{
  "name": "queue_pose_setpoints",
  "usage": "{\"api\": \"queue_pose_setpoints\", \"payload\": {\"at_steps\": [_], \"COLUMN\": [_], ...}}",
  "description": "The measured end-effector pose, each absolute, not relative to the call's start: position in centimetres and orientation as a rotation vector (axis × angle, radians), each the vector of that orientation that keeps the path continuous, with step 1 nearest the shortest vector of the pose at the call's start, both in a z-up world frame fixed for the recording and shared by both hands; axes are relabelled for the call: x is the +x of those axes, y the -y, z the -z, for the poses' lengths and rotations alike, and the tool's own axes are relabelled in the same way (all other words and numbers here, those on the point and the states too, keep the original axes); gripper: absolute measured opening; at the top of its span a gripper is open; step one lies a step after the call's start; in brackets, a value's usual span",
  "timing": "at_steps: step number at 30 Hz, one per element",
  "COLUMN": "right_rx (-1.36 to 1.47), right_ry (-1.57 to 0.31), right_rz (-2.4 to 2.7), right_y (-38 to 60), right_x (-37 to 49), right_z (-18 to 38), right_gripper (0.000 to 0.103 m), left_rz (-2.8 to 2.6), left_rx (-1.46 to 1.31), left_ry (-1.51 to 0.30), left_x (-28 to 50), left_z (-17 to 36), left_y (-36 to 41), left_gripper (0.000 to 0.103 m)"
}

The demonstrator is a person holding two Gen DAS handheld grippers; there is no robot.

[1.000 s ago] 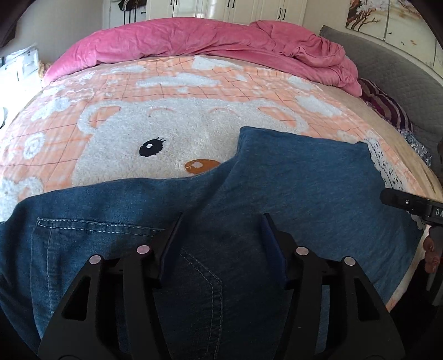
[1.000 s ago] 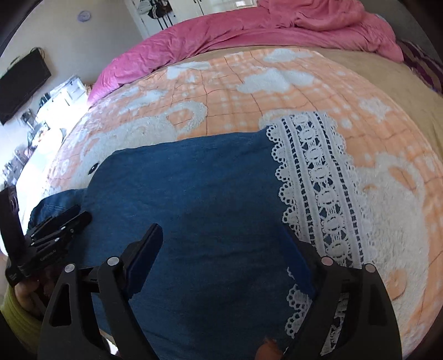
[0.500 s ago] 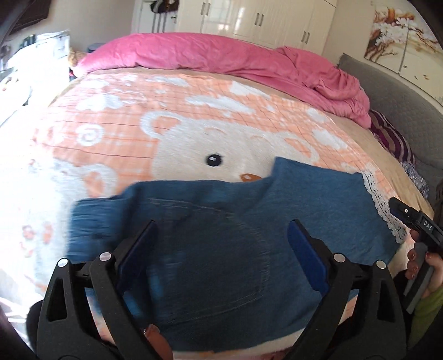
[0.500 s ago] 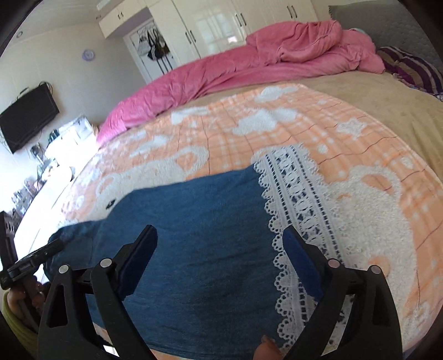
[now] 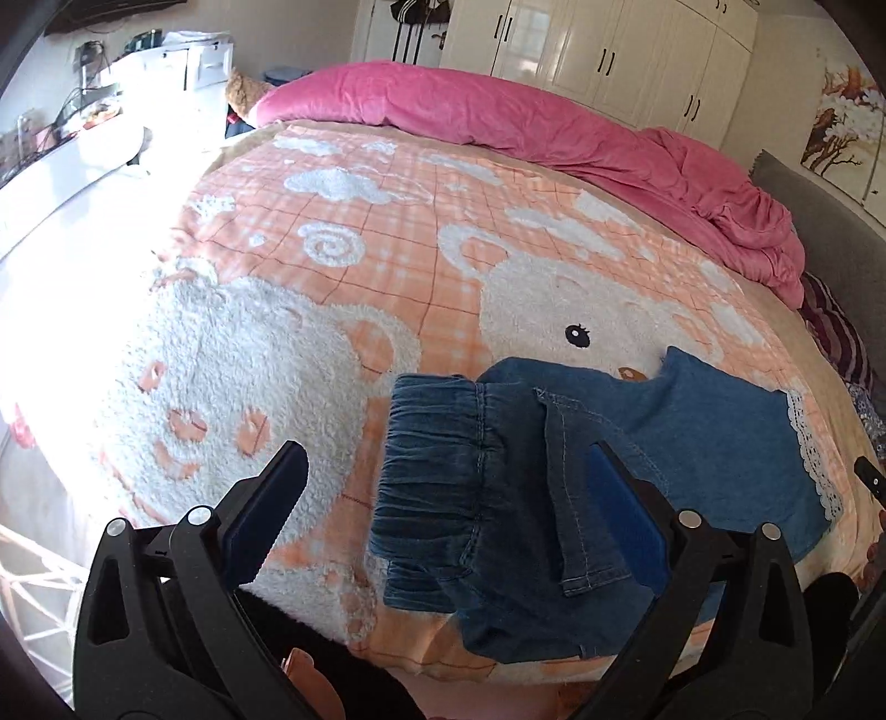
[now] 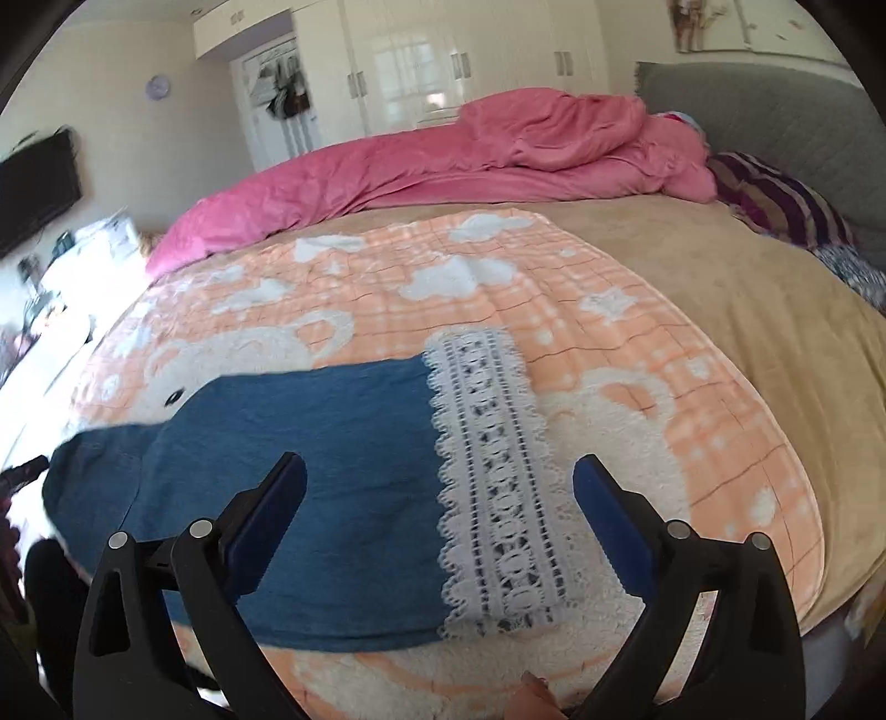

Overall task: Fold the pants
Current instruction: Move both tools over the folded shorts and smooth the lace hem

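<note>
The pants (image 5: 609, 471) are blue denim and lie folded on the orange-and-white bear-pattern blanket (image 5: 332, 266), near the bed's front edge. In the left wrist view they occupy the area from 6 o'clock to 3 o'clock of the frame centre. The gathered elastic waistband (image 5: 432, 471) forms the end toward 9 o'clock. A back pocket (image 5: 576, 498) faces up beside it. The leg section extends toward 3 o'clock and ends in a white lace hem (image 5: 808, 454).

In the right wrist view the pants (image 6: 310, 487) run from 9 o'clock to the centre. The lace hem (image 6: 493, 487) lies at the centre, flat on the blanket.

Left gripper (image 5: 448, 487): the jaws are opening and already stand wide. The waistband lies beneath the gap between the fingers. The pads do not press on the cloth. Nothing is grasped.

Right gripper (image 6: 437, 493): the jaws are opening and stand wide. The lace hem and the adjoining denim lie beneath the gap. The pads are clear of the fabric. Nothing is grasped.

A pink duvet (image 5: 554, 127) is bunched along the far side of the bed at 12 o'clock. White wardrobes (image 5: 609, 50) stand behind it. A grey headboard (image 6: 775, 122) is at 2 o'clock in the right wrist view, with a tan sheet (image 6: 747, 310) at 3 o'clock.
</note>
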State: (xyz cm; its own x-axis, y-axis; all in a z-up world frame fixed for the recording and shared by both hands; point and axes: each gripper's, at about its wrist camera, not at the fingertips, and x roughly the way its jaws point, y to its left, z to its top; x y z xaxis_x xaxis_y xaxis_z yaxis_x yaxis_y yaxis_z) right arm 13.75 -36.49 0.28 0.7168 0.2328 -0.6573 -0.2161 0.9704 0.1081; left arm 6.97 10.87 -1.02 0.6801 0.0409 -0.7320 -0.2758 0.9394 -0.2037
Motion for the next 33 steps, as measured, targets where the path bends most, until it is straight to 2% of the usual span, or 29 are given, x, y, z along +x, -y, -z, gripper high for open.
{"api": "queue_pose_setpoints", "payload": {"at_steps": [5, 9, 11, 14, 22, 33], "right_rx": [-0.066, -0.065, 0.053, 0.201, 0.244, 0.274], "right_ry": [-0.764, -0.955, -1.013, -0.989, -0.851, -0.762], "right_rz": [-0.311, -0.151, -0.128, -0.175, -0.173, -0.144], "right_y": [32.2, 32.9, 35.2, 37.1, 37.7, 39.2], "right_x": [13.8, 15.7, 16.4, 16.3, 13.9, 12.1], "right_z": [0.4, 4.7, 6.2, 5.6, 2.8, -0.2], "right_gripper": [0.097, 0.097, 0.097, 0.097, 0.097, 0.098], "left_rz": [-0.27, -0.3, -0.292, -0.297, -0.284, -0.188], "left_rx": [-0.268, -0.33, -0.332, -0.312, -0.231, -0.187], "left_ry": [-0.876, -0.932, -0.931, -0.934, -0.867, -0.763], "left_x": [7.5, 6.6, 6.3, 6.3, 4.8, 4.0], "left_z": [3.9, 6.4, 6.4, 6.2, 2.7, -2.1], "left_y": [-10.4, -11.7, -11.9, -11.7, -10.3, -6.7], "left_gripper": [0.093, 0.093, 0.094, 0.094, 0.093, 0.094]}}
